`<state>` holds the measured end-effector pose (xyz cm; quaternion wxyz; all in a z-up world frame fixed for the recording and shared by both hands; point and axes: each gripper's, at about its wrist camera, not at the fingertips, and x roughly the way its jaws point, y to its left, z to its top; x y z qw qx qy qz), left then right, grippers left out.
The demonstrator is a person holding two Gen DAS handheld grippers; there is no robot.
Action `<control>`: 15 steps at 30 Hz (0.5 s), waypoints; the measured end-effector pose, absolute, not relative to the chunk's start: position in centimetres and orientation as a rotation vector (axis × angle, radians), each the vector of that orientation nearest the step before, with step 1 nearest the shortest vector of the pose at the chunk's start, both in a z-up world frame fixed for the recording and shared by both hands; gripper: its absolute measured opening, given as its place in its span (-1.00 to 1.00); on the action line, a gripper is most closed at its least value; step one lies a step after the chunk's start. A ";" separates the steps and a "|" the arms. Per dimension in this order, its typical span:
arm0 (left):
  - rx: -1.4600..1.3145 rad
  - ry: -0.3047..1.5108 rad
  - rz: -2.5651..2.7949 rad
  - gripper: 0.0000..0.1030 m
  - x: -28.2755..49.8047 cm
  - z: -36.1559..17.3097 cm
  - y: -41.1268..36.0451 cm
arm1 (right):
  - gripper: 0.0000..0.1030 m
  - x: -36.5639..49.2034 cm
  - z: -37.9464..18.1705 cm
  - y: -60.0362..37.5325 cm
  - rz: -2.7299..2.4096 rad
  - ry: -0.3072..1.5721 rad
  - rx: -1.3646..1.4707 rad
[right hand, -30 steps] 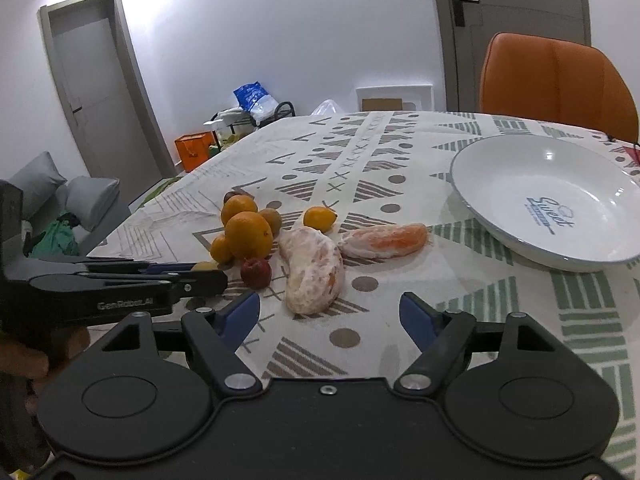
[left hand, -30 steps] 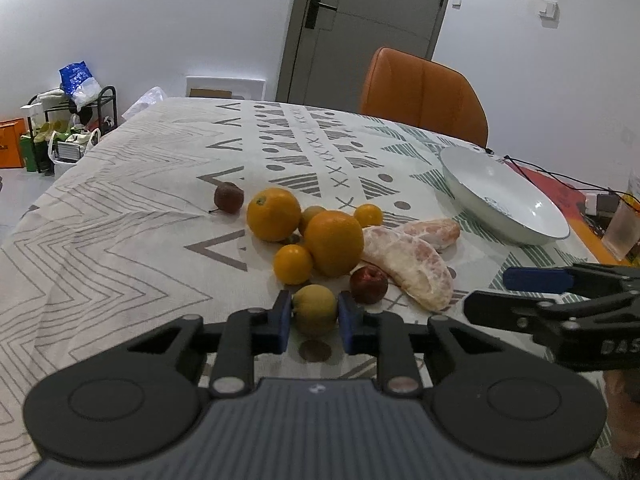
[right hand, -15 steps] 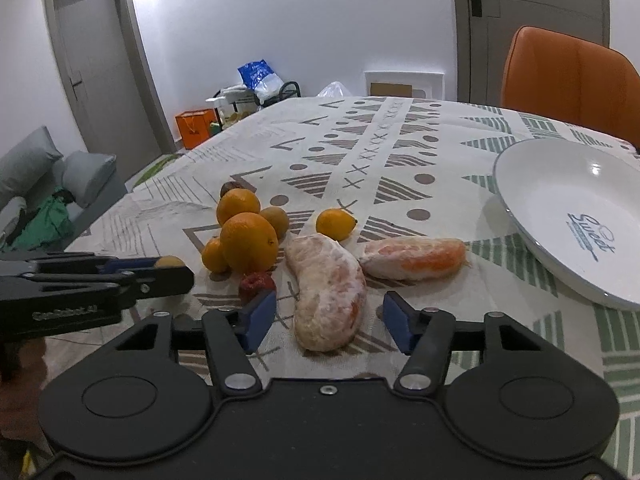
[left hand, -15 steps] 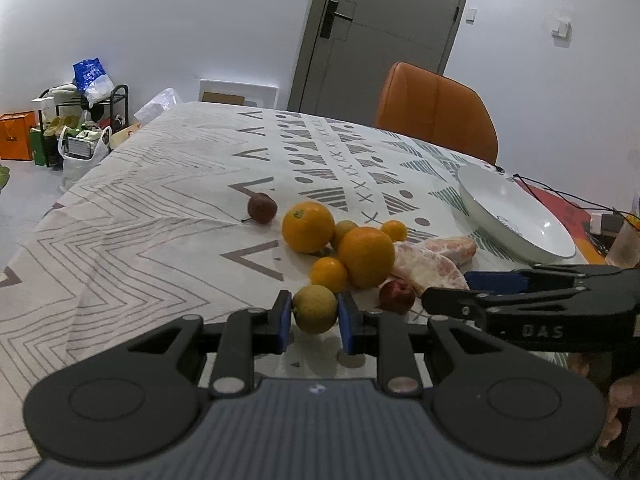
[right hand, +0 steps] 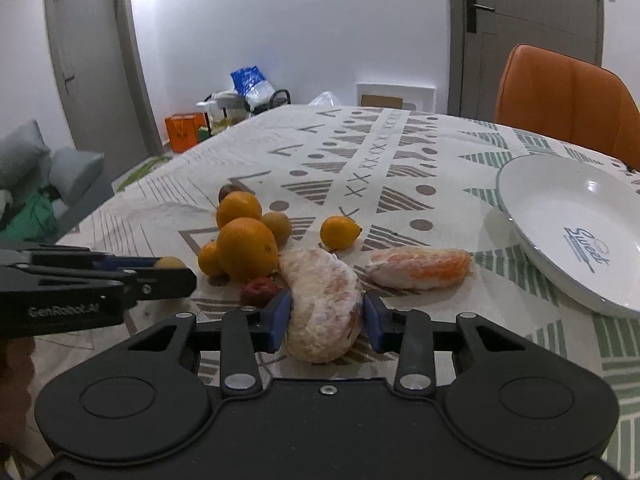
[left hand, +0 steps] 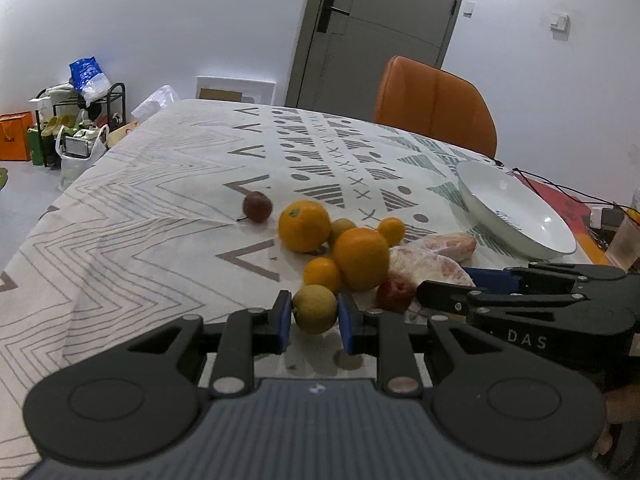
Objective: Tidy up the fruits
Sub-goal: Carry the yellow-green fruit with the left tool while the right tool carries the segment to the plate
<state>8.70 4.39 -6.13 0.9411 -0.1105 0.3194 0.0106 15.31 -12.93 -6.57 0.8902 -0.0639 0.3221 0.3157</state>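
- My left gripper [left hand: 314,322] pinches a small yellow-green fruit [left hand: 315,308], lifted just in front of the fruit pile.
- My right gripper [right hand: 325,319] has just been closing; its pads now touch both sides of the big peeled segment [right hand: 324,304], which lies on the tablecloth [right hand: 400,168].
- A small red fruit [right hand: 259,291] sits just left of it, a large orange [right hand: 247,248] behind.
- The white plate [right hand: 516,216] stands well right of the pile.

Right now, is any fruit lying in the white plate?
No, the white plate holds nothing; every fruit lies on the tablecloth or between jaws.
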 end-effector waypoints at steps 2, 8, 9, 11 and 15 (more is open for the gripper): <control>-0.219 0.654 0.018 -0.55 8.9 -6.1 4.0 | -0.28 15.2 -6.3 -13.4 0.649 0.656 -0.118; -0.190 0.652 0.002 -0.55 9.4 -5.8 2.6 | -0.30 14.6 -5.5 -15.2 0.630 0.626 -0.066; -0.186 0.651 -0.003 -0.55 9.5 -5.7 2.3 | -0.30 14.6 -5.4 -15.5 0.625 0.620 -0.056; -0.176 0.648 -0.012 -0.55 9.7 -5.4 1.8 | -0.33 14.5 -5.2 -16.1 0.618 0.611 -0.042; -0.159 0.643 -0.030 -0.55 10.1 -5.0 0.7 | -0.65 14.5 -4.9 -17.1 0.612 0.604 -0.013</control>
